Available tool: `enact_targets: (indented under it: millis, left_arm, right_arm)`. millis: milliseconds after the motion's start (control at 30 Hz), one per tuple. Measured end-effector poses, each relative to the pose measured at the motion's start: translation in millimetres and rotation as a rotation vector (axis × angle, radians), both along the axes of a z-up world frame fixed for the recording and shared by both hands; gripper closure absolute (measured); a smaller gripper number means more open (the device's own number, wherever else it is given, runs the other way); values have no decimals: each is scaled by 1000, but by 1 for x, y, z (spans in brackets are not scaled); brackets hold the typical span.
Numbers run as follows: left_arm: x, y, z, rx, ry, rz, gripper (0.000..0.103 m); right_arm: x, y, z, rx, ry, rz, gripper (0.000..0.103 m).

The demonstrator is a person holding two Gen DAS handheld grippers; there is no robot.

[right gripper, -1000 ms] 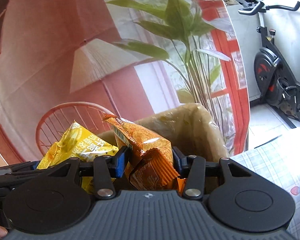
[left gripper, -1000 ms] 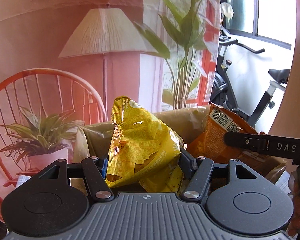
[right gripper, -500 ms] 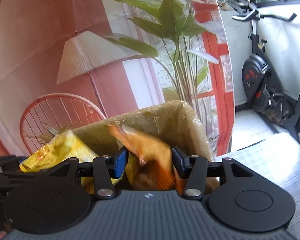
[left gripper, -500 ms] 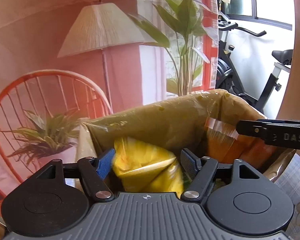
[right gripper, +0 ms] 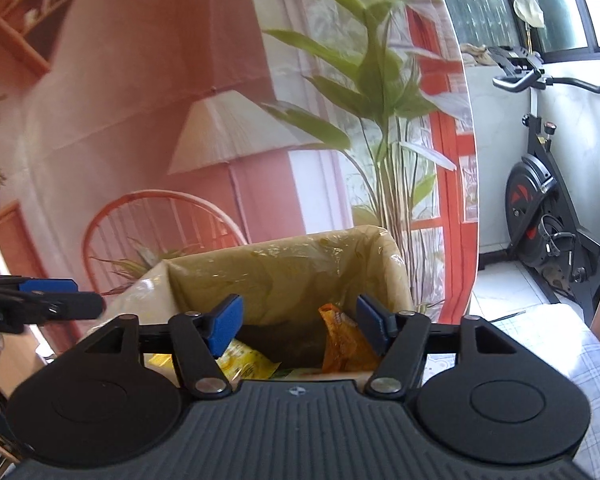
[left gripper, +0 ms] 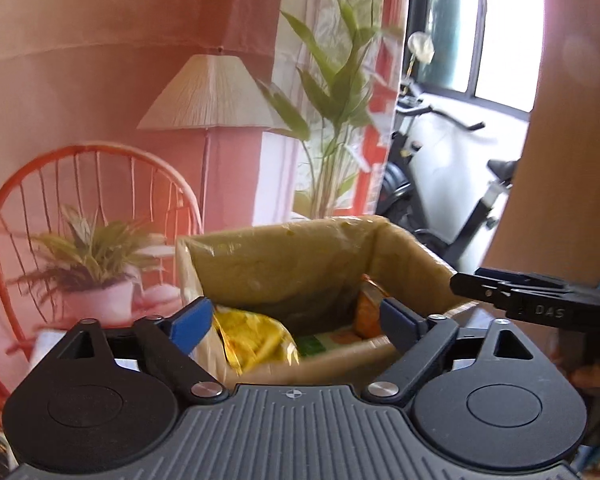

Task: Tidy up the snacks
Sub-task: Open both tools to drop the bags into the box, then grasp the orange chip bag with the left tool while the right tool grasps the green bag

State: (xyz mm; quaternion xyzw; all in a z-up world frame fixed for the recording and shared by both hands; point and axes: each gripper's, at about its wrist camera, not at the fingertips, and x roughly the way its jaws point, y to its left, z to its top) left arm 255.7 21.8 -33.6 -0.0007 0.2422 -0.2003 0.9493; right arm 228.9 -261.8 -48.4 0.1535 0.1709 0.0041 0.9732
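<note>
Left wrist view: a printed backdrop [left gripper: 100,60] of a lamp and an orange chair fills the rear, with an exercise bike [left gripper: 440,184] to the right. In front stands a plastic-lined cardboard box [left gripper: 284,256]. Inside it lie a yellow snack bag [left gripper: 252,336] and an orange snack bag [left gripper: 366,312] — possibly a green-labelled packet between them. The left gripper [left gripper: 296,320] has its jaws opening wide, nothing between the pads. The right gripper [right gripper: 298,322] is opening too — empty, above the box.
</note>
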Motion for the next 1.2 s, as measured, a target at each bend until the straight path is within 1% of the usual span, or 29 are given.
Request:
enact_targets:
  millis: [100,167,300,400,467,533,600,667,767,1000,1100,1167,1200]
  left_arm:
    - [-20,17,-9,-50,34,-7,9]
    - [-29,26,-19,-71,55,5,9]
    - [-45,39,-50,-104,102,42,8]
    - [-54,43,-85,-153,168,46,8]
    - [-55,45,-108,-189,223,59,8]
    - [-57,47,-128,-202,262,83,8]
    - [-57,47,-144,-204,292,110,8]
    - [-57,48,-156,-217,321,118,8]
    - [-54,49,-165,-228,347,113,8]
    - [-53,43,-184,-227,384,112,8]
    - [-51,40,-189,-226,396,109,9]
    - [-51,38,-194,-225,406,106,12]
    - [-53,37,-196,-225,409,102,12]
  right_arm:
    - [-21,3,-2,8,-17,9,36]
    - [-33,5,-7,14,-23,13,30]
    - [-52,14,-23,8,-15,17,30]
    - [-61,23,-41,-8,11,22,30]
    - [-67,28,-55,-14,35,21,26]
    - [-70,32,-70,-22,68,22,26]
    - [-72,33,-83,-26,108,23,26]
    - [-73,31,-92,-14,130,20,26]
    - [-75,26,-102,-11,145,4,26]
    - [-77,23,-121,-51,167,-25,25]
    - [-78,24,-127,-70,178,-30,21]
    - [-77,24,-131,-79,182,-43,14]
    - [-77,23,-132,-81,181,-51,14]
